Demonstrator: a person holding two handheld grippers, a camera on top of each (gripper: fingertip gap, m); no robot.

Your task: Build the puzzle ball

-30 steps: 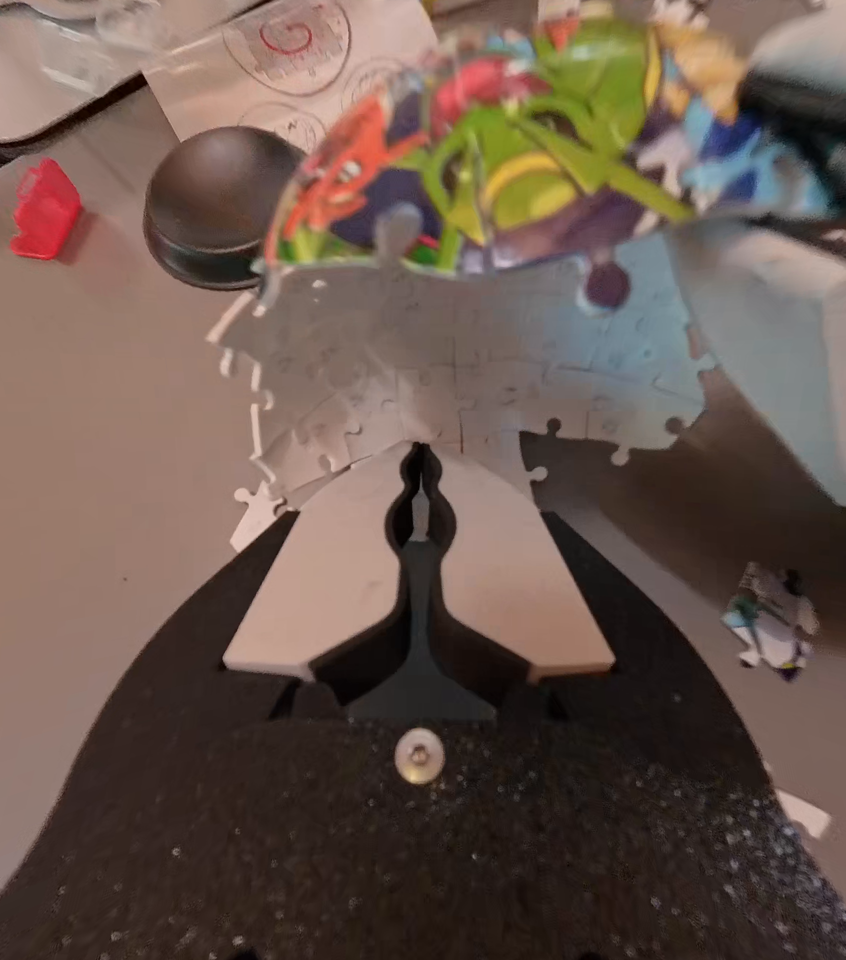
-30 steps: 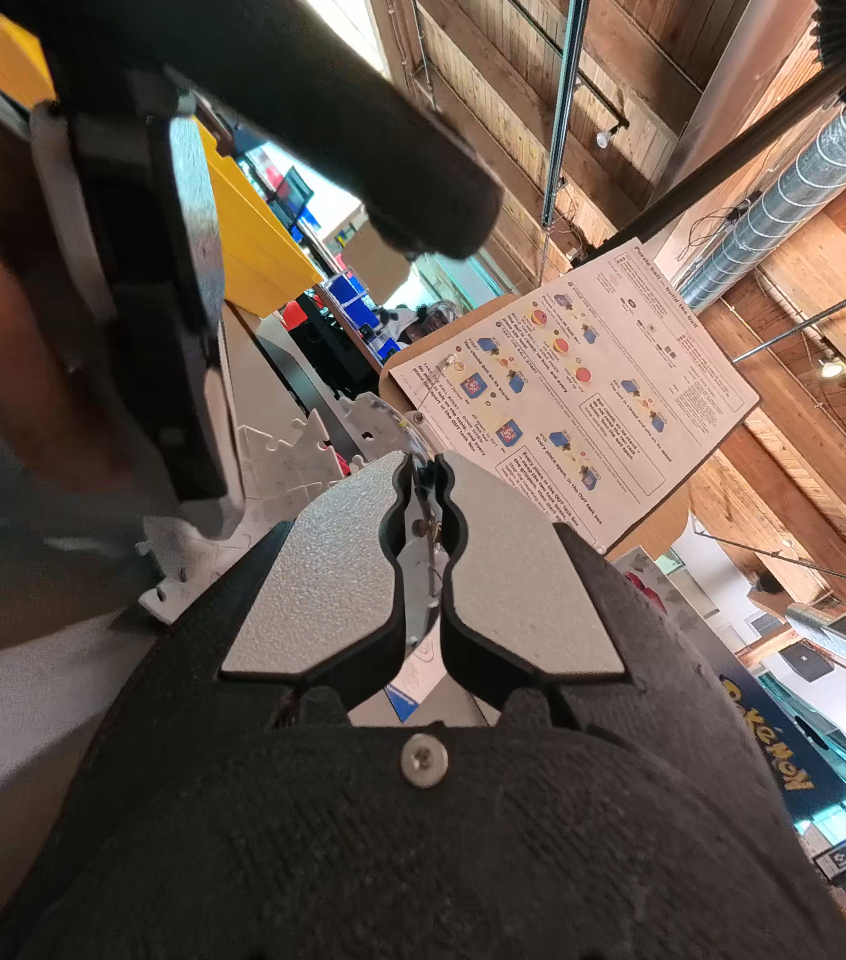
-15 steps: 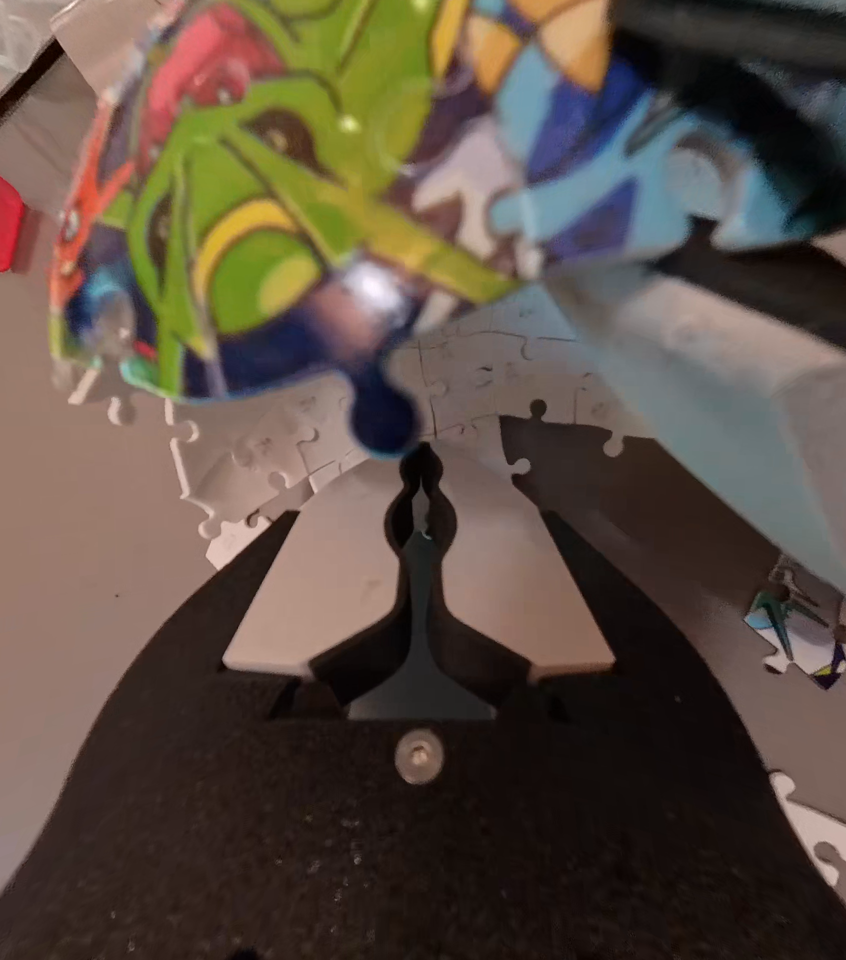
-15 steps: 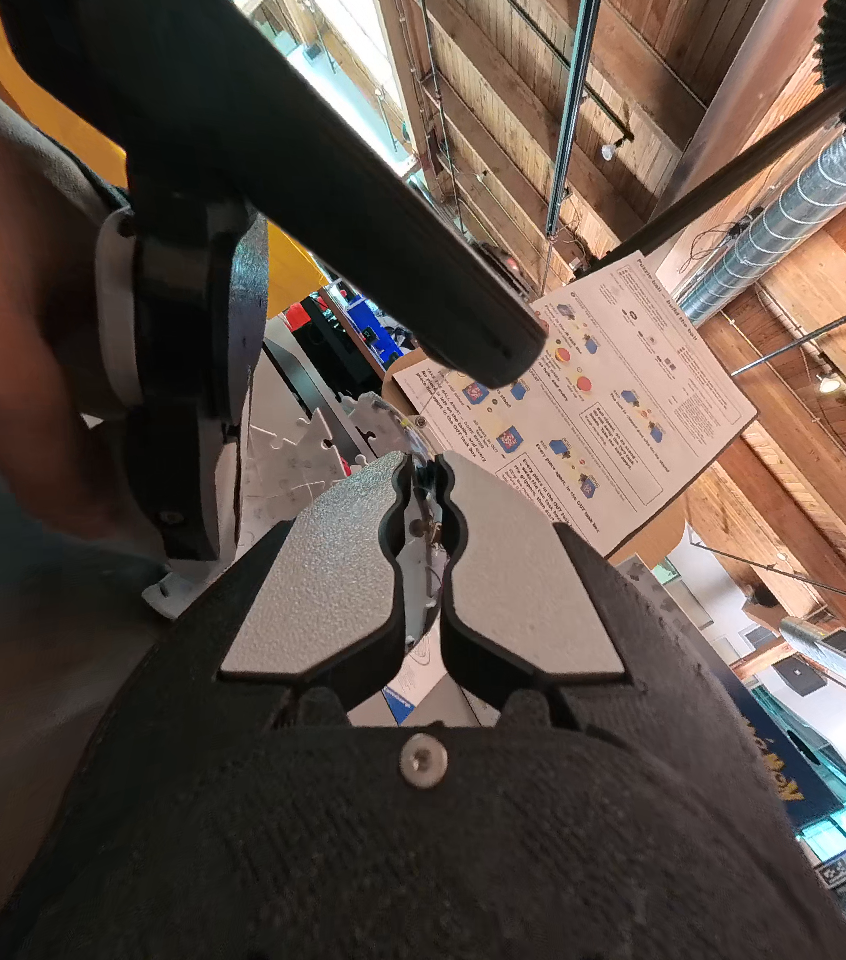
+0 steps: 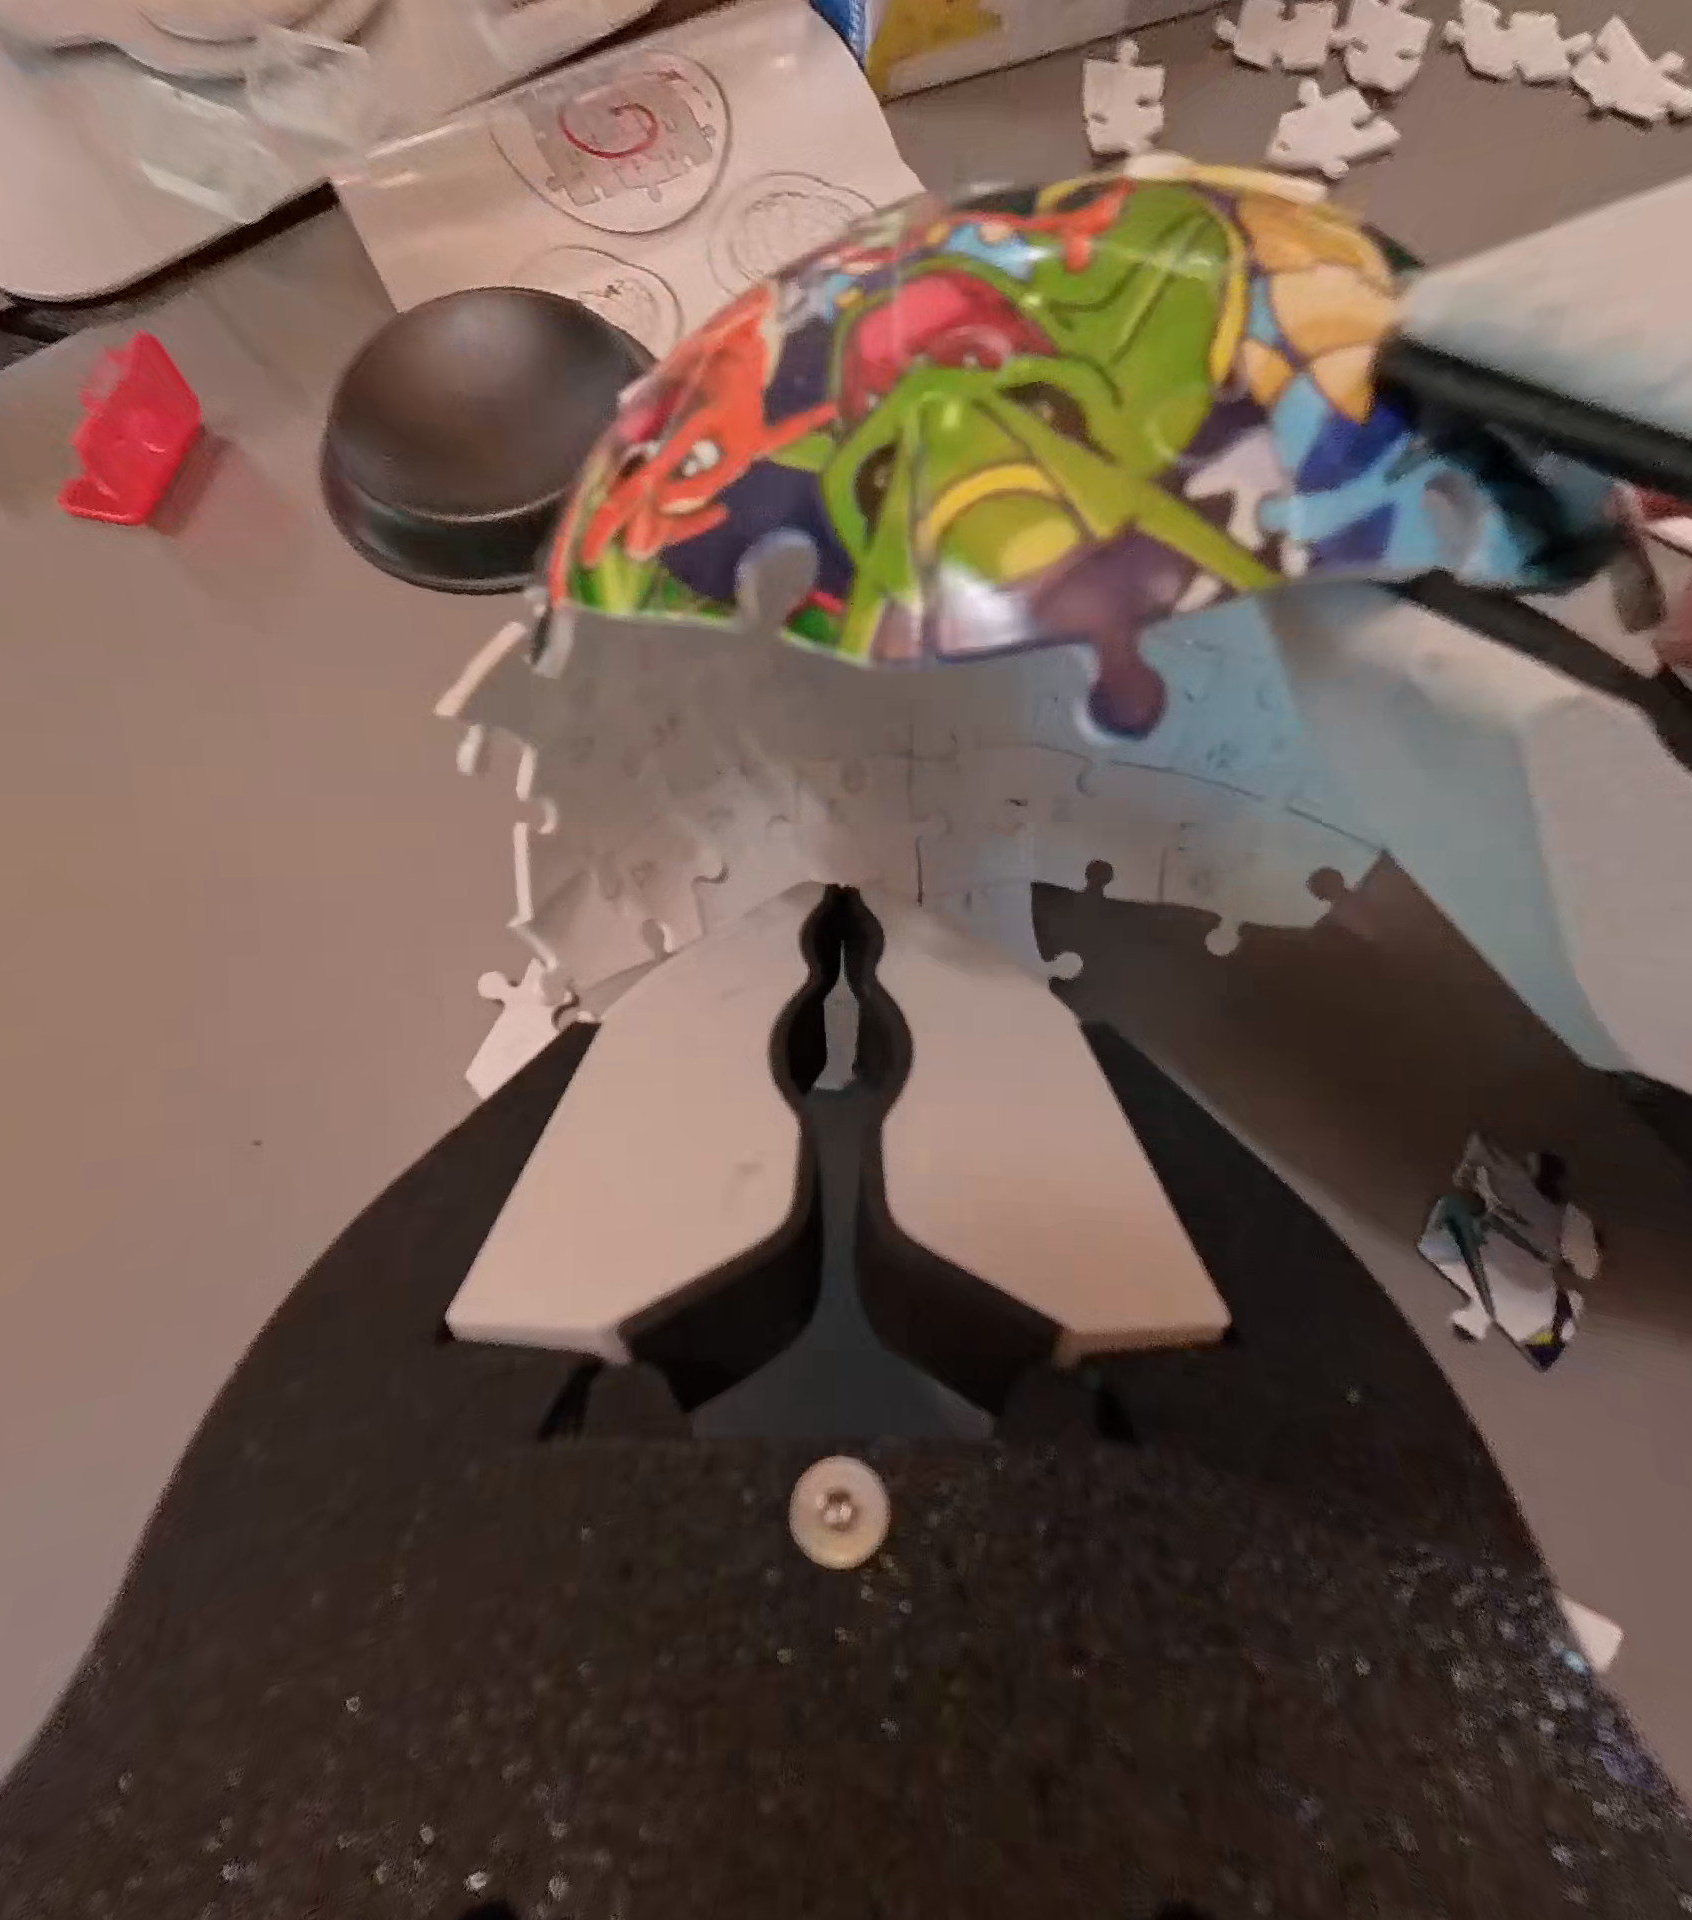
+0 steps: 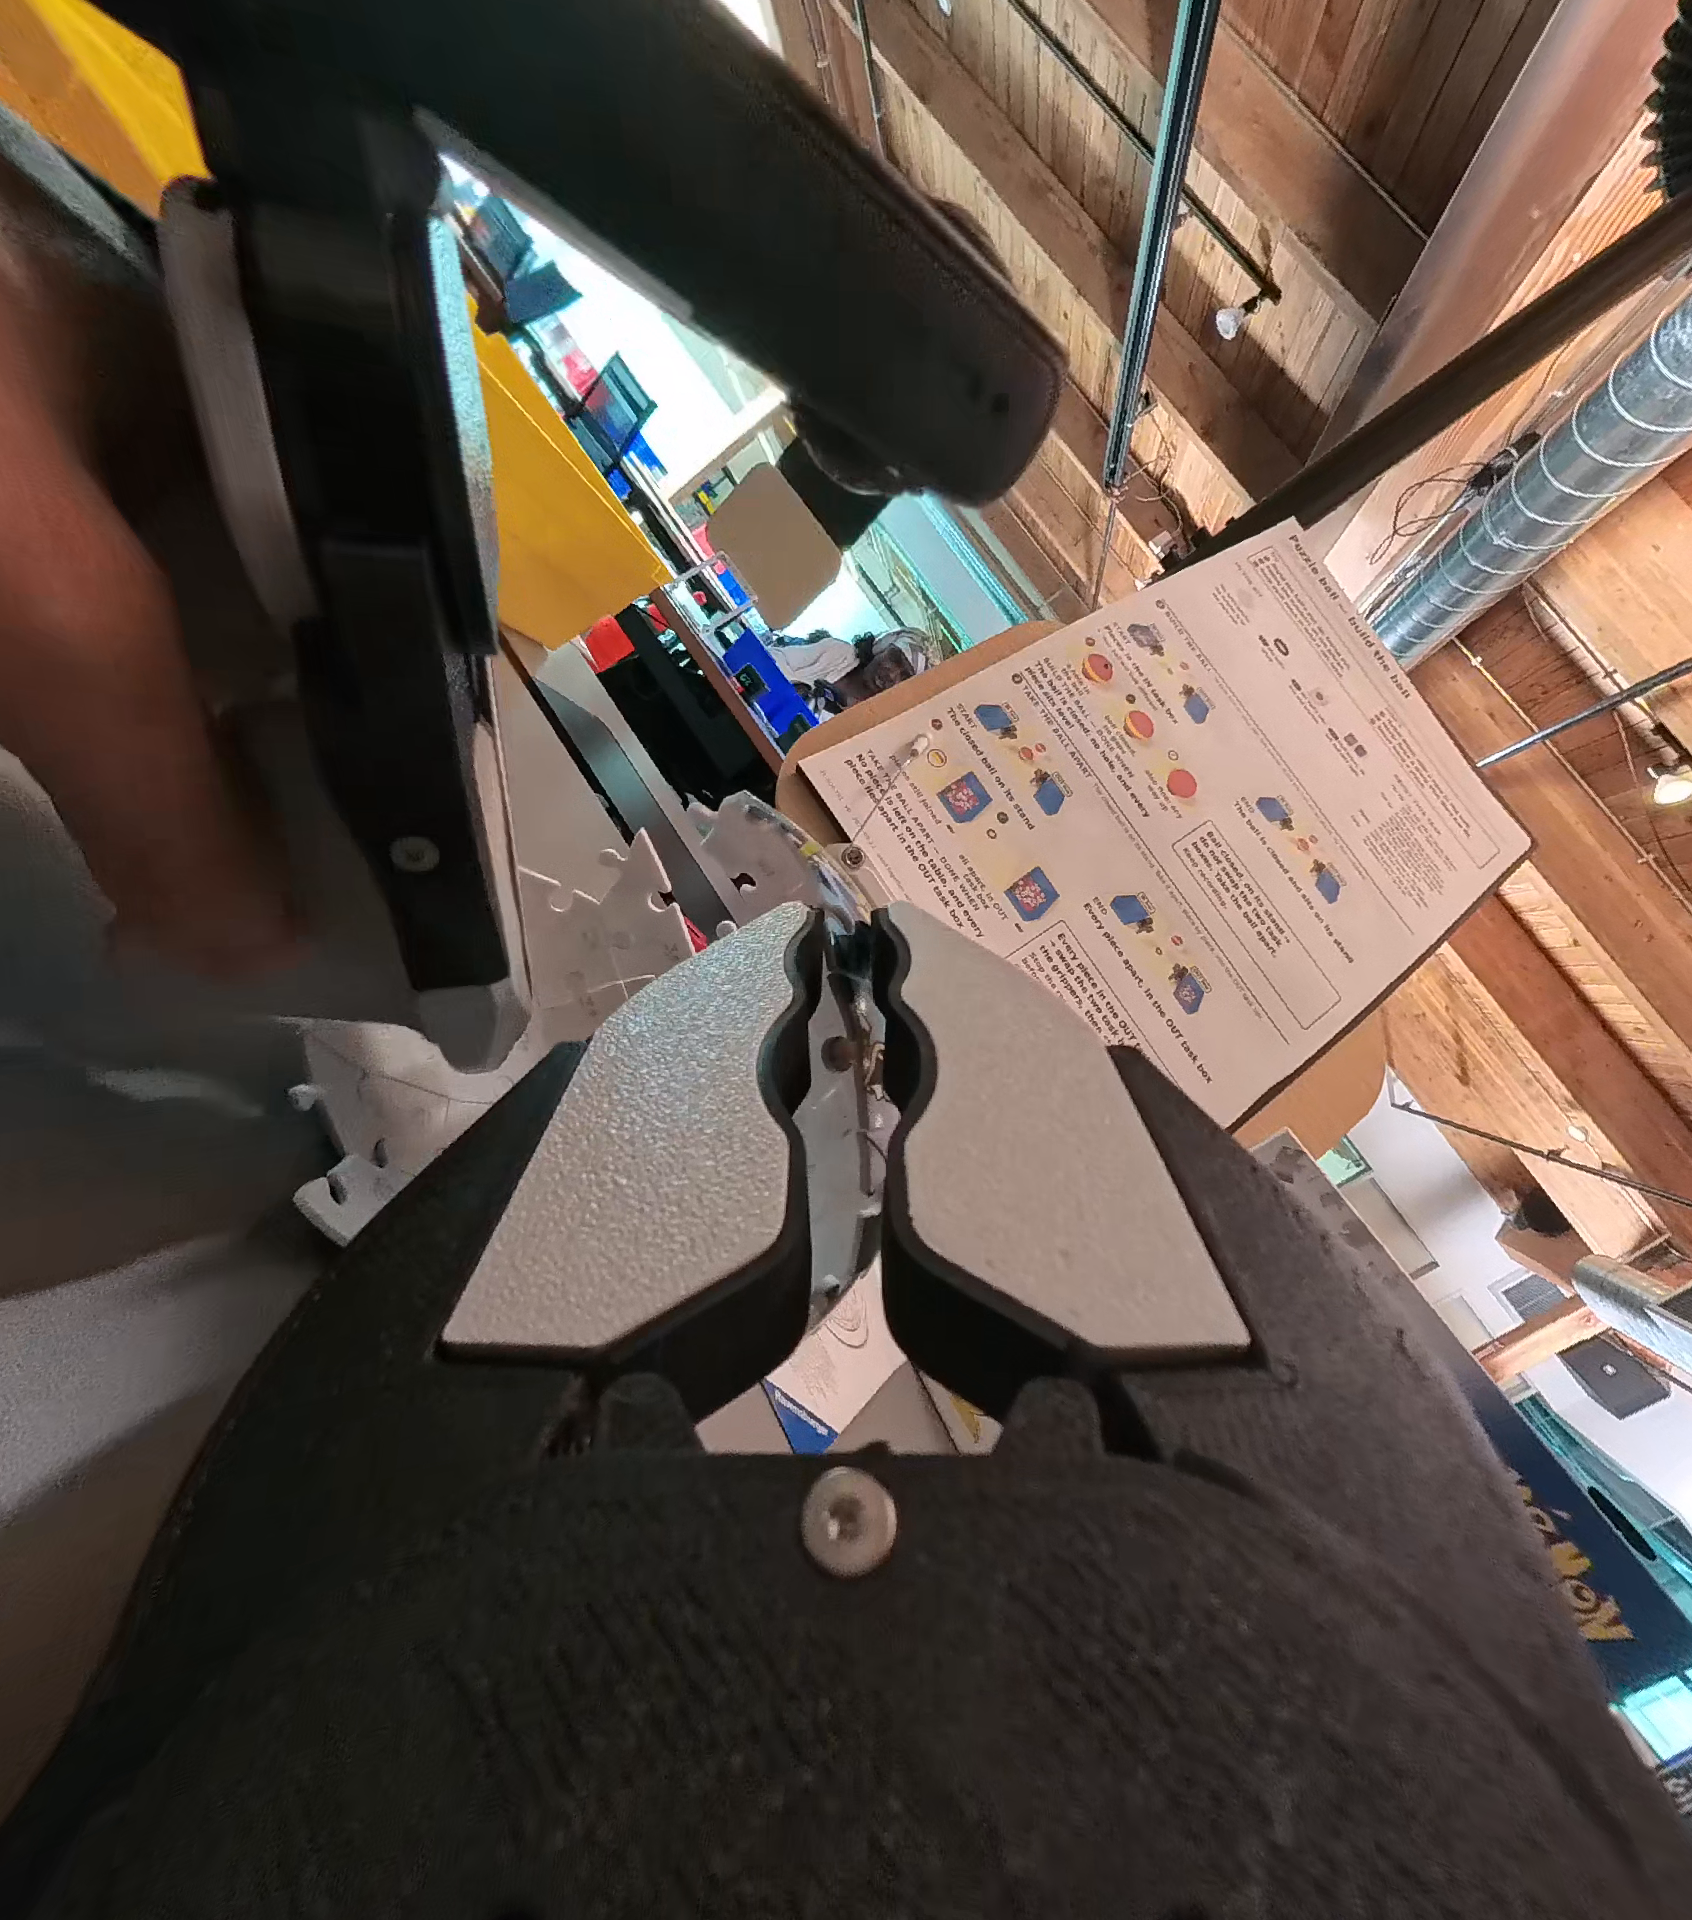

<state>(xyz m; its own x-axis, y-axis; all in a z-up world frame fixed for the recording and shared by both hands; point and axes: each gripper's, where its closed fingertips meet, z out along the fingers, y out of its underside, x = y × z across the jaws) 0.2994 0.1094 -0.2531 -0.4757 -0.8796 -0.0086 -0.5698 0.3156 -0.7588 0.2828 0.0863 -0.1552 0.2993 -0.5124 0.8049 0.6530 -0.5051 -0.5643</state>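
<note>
The half-built puzzle ball (image 5: 977,436) is a curved shell, colourful outside and white inside (image 5: 873,790), held above the grey table (image 5: 146,935). My left gripper (image 5: 844,914) is shut on the shell's near white rim. My right gripper (image 5: 1548,468) comes in from the right and grips the shell's far right edge. In the right wrist view my right gripper (image 6: 847,925) is shut on a thin edge of the shell (image 6: 603,914), with the left gripper (image 6: 374,623) close at upper left.
A black dome stand (image 5: 478,436) and a red plastic part (image 5: 130,431) sit on the table behind the shell. Loose white pieces (image 5: 1393,62) lie at the far right, and a coloured piece (image 5: 1512,1247) at near right. An instruction sheet (image 6: 1164,831) stands on a board. The grippers' ends are close to 10 centimetres from one another. My left gripper's tips are some 12 centimetres from the coloured piece (image 5: 1512,1247).
The shell tipped toward the left camera half a second ago and has swung back to about where it was a second ago. Both grippers kept their hold.
</note>
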